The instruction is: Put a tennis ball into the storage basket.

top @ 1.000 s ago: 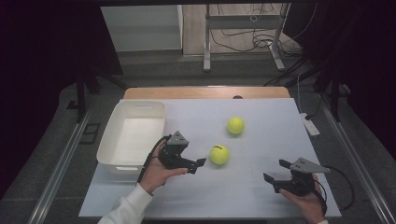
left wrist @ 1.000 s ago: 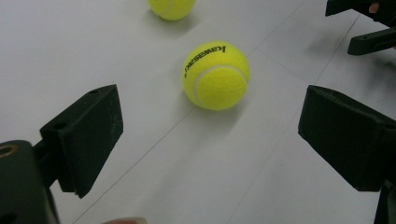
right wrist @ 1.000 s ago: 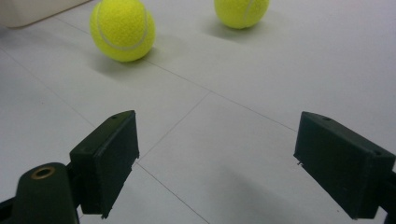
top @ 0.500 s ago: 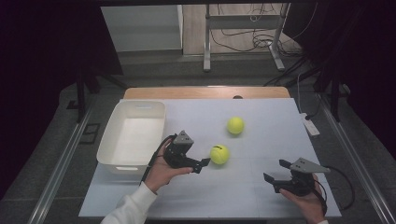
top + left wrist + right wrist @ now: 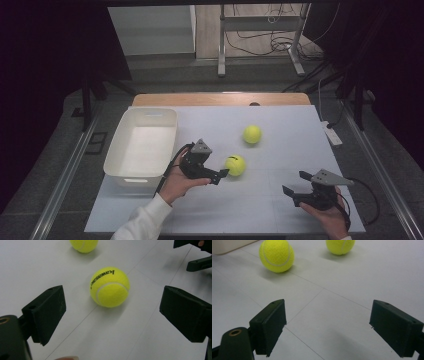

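While we hold the left gripper (image 5: 222, 175) with its jaws spread wide, the near tennis ball (image 5: 110, 287) sits on the table (image 5: 280, 150) just ahead of them, not yet between them. Its black lettering reads in the left gripper view — from above it's a mere mark. Our right gripper (image 5: 295, 184), also agape, rests well apart; the second ball (image 5: 252, 134) lies farther back, the white bin (image 5: 116, 165) to the left.
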A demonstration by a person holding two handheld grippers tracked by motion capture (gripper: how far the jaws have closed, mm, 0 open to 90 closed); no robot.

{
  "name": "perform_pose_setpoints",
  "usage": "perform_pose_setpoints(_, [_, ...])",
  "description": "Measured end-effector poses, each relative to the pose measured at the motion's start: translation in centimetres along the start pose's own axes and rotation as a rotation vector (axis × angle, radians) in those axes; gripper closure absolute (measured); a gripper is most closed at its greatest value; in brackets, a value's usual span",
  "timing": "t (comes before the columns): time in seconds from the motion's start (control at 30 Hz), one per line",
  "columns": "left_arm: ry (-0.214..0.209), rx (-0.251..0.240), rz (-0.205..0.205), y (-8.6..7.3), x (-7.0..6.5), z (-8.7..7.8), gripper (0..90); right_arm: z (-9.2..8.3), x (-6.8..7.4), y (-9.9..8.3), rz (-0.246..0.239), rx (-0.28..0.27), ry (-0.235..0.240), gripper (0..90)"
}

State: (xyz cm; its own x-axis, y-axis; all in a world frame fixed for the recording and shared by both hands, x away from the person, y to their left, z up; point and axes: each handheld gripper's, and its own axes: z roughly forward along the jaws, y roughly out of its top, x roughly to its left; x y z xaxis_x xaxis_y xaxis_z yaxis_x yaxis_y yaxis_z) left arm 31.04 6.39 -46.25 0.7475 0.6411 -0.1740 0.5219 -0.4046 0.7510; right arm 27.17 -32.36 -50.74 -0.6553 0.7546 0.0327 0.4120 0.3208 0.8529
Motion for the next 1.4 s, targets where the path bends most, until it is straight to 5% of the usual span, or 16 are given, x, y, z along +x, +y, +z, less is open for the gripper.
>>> perform_pose_setpoints(1.4, [-0.041, 0.04, 0.001, 1.5, -0.2, 3.3, 7.4, 0.1, 0.1, -0.2, -0.007, 0.013, -0.002, 14.0])
